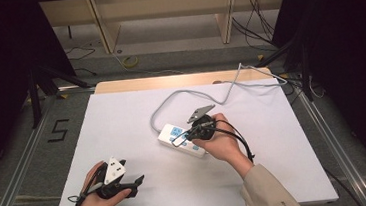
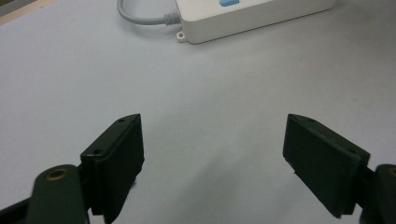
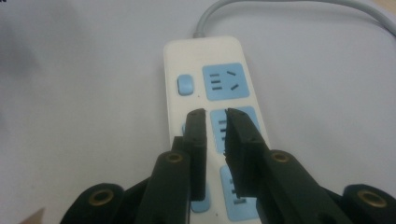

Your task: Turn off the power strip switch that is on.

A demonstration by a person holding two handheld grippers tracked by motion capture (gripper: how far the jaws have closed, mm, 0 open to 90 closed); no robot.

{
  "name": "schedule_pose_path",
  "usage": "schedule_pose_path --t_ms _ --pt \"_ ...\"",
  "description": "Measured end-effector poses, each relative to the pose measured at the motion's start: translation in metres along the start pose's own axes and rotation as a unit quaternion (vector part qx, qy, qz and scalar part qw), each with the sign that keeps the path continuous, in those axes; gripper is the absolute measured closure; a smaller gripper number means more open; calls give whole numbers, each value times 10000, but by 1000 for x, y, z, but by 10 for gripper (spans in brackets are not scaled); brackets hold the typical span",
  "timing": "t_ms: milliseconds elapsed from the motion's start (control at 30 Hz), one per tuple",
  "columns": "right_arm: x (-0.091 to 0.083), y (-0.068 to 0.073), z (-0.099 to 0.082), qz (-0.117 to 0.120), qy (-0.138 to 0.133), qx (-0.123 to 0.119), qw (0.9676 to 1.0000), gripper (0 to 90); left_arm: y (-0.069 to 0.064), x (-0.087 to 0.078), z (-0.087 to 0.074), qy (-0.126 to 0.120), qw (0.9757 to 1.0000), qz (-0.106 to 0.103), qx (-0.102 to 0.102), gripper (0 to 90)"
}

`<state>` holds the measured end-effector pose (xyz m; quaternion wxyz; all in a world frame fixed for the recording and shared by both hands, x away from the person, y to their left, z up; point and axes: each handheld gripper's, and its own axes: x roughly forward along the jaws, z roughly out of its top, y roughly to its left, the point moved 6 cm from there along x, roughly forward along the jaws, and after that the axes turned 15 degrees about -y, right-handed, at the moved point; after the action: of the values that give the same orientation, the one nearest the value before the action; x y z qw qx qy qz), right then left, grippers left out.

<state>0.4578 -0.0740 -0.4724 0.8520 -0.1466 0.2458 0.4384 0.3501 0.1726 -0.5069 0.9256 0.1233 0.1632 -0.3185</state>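
Just one power strip (image 3: 212, 116), 3 blue sockets, 2 hand-held grippers

Power strip (image 3: 212, 116) partly hidden behind the right gripper (image 3: 215, 114); near end cut off by the bottom edge. In the left gripper view, strip (image 2: 252, 14) cropped at the top edge. Cord (image 1: 249, 77) lost past the table's (image 1: 124, 138) far right corner. Sleeve (image 1: 269, 191) cut off below.
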Motion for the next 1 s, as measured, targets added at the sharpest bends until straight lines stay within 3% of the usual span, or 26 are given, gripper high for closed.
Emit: schedule_pose_path --t_ms 600,1000 --pt "-38 -5 -22 -256 -215 72 9994 669 0 0 0 5 10000 11 -14 201" --pt "-69 -10 -49 -465 -571 322 9968 618 0 0 -1 33 10000 7 -21 201"
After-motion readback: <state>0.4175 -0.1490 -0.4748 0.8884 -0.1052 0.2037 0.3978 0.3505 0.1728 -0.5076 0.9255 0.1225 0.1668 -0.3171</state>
